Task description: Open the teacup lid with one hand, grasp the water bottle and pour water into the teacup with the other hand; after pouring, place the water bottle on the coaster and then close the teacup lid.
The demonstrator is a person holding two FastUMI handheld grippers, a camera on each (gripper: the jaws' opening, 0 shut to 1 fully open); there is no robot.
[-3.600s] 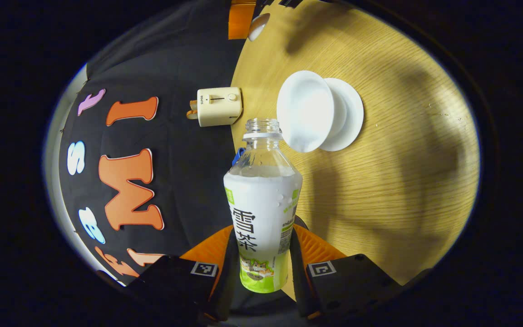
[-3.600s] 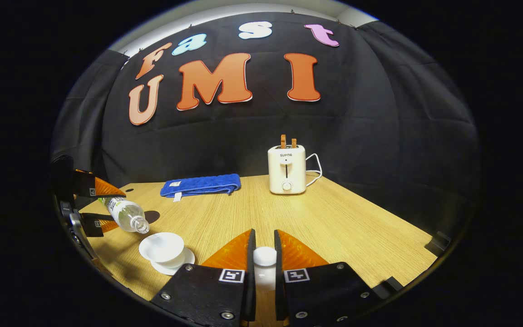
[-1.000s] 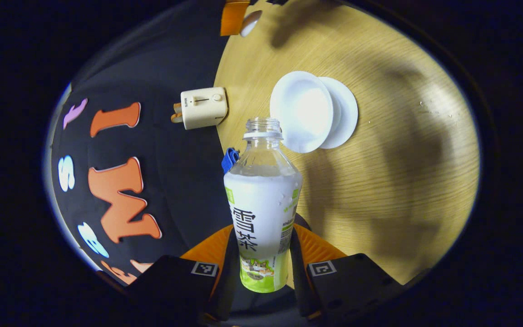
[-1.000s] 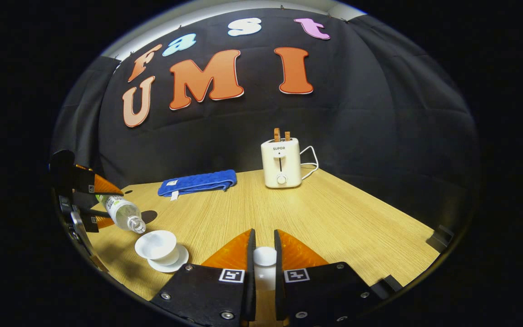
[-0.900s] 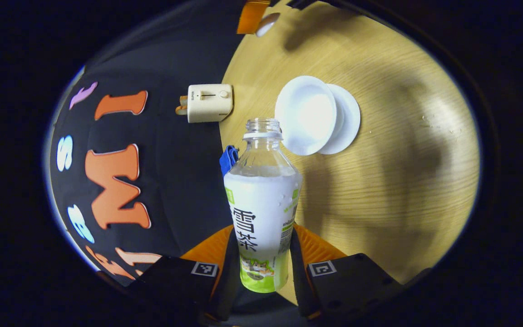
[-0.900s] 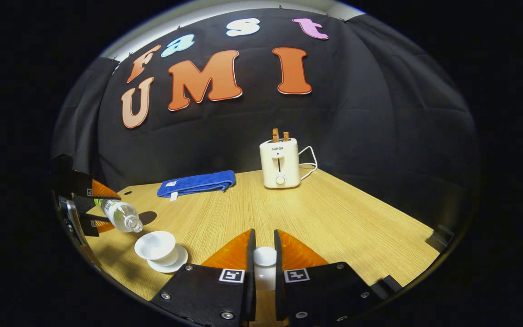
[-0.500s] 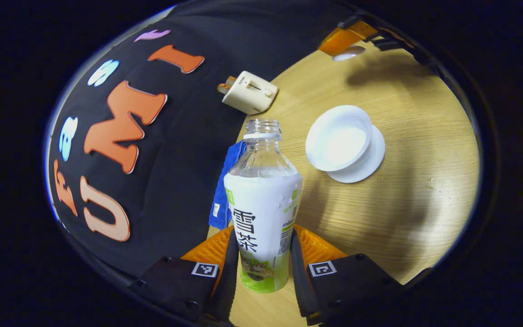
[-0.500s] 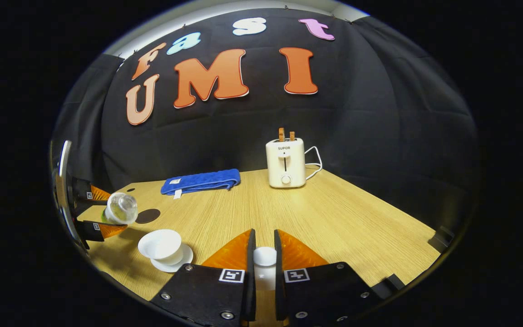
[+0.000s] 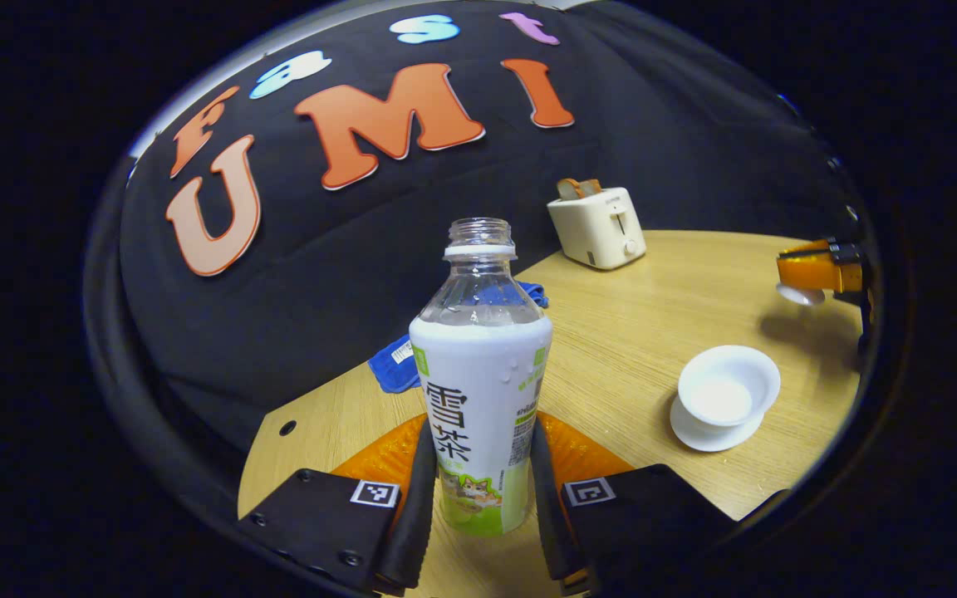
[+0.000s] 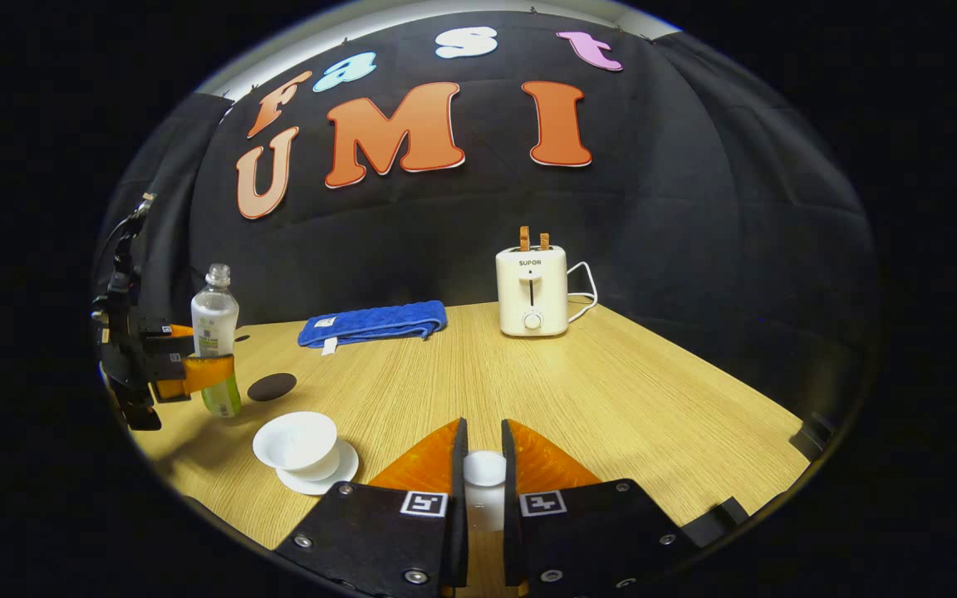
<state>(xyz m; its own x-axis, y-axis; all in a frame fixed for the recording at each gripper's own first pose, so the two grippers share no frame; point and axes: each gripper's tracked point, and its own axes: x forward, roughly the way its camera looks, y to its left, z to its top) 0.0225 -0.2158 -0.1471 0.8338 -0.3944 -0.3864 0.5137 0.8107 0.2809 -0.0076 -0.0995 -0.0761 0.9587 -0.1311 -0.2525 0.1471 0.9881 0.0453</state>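
Pale wood grain runs across the table (image 10: 578,390), and the white teacup (image 10: 295,441) standing uncovered on its saucer (image 10: 337,475) serves as the landmark here. In the right gripper view the water bottle (image 10: 215,339) is upright, capless, off to the cup's left and a little farther back, clamped low on its labelled body by the left gripper (image 10: 196,374), whose fingers reach in level from the left edge of the view. The bottle's base looks slightly above the tabletop, though whether it touches cannot be told. Just beyond the cup and beside the bottle lies a dark round coaster (image 10: 271,386), flat on the wood with nothing on it. Farther back from the cup a folded blue towel (image 10: 372,324) lies near the wall, and a cream toaster (image 10: 532,291) stands behind and to the right.

In the left gripper view the left gripper (image 9: 474,490) pinches the water bottle (image 9: 479,357) from both sides, its open mouth pointing up; the teacup (image 9: 728,389) sits to the right, well apart.

Right of the cup, the right gripper (image 10: 483,486) points level toward the back wall with its fingers pressed on the knob of the white teacup lid (image 10: 484,486). In the left gripper view the right gripper (image 9: 811,278) hangs beyond the cup, holding the teacup lid (image 9: 798,295) clear above the wood.
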